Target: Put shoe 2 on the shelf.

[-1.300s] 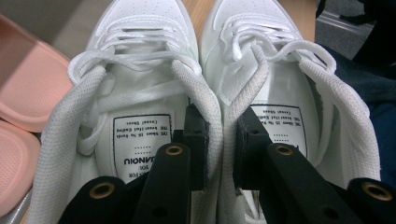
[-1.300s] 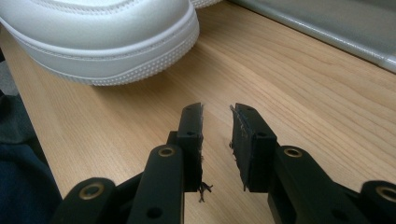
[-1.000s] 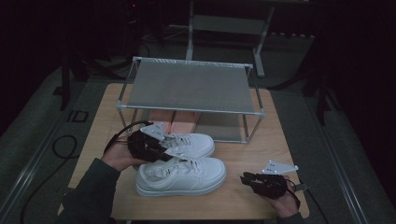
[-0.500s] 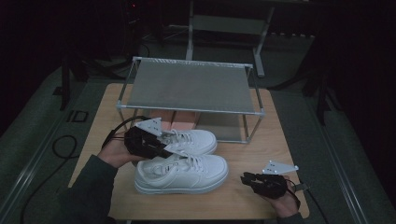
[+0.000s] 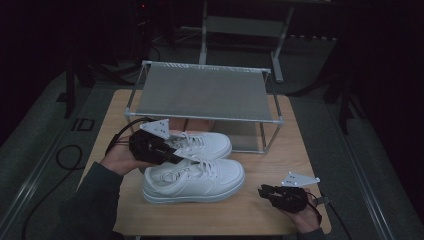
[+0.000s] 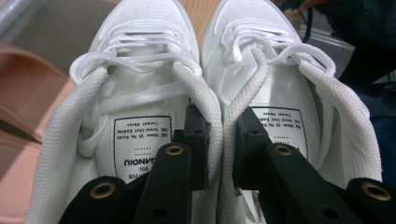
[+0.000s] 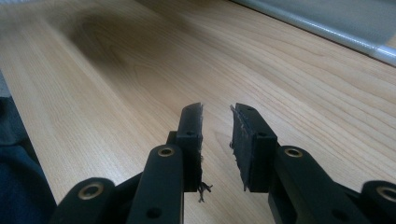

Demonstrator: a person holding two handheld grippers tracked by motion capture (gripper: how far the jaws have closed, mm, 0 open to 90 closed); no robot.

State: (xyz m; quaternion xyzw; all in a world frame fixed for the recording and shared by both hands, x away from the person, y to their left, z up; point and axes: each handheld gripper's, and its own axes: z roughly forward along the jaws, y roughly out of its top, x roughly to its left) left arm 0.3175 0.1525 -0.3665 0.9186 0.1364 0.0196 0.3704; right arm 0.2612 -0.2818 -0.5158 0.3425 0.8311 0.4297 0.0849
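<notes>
You have a wooden table [image 5: 260, 210] under a dim room, its grain plain to see close up. At its far side stands a metal-framed rack [image 5: 202, 92] with a grey mesh top shelf. Under that shelf sits something pink [image 5: 197, 123], partly hidden. A black cable [image 5: 64, 157] loops on the grey floor [image 5: 45, 145] to your left.

The left gripper [image 6: 220, 135] reaches forward from the left hand [image 5: 120, 159], its jaws clamped on something between them. The right gripper [image 7: 216, 125] sits low, jaws slightly parted, apparently empty.
</notes>
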